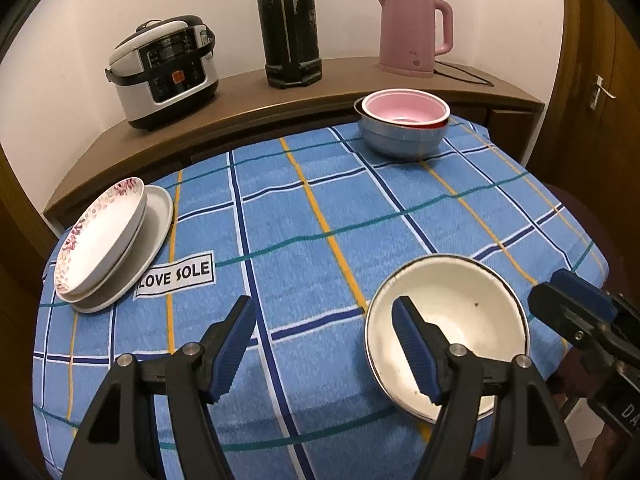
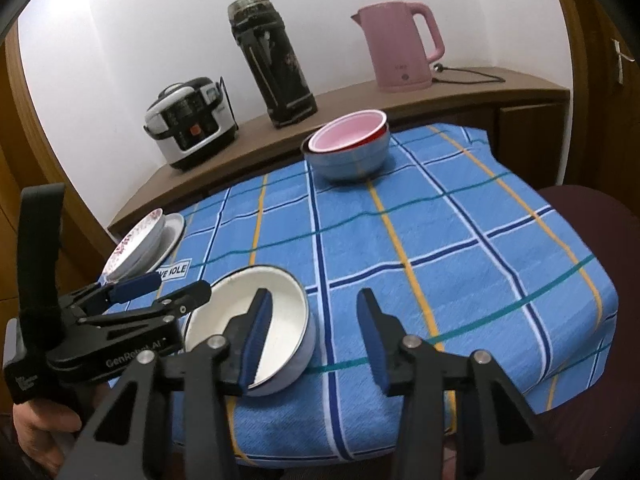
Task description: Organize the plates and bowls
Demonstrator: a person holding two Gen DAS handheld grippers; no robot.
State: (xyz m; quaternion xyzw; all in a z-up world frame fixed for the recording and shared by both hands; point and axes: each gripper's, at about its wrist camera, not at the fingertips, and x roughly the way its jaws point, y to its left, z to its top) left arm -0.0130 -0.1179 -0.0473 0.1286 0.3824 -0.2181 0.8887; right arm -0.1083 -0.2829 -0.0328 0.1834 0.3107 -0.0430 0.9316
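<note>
The white bowl (image 1: 446,332) sits on the bench's blue checked cloth (image 1: 320,208) at its near edge. The right gripper (image 2: 316,340) straddles the bowl's right rim, jaws partly open, one finger inside, not pressing it. The left gripper (image 1: 324,352) hangs just left of the bowl, jaws wide. Stacked plates (image 1: 108,240) lie far left of the bowl, nested bowls (image 1: 404,124) beyond it

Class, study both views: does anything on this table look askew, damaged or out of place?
Yes. The floral plate sits tilted on the plate stack at the table's left edge. The white bowl near the front has a small dark speck inside.
</note>
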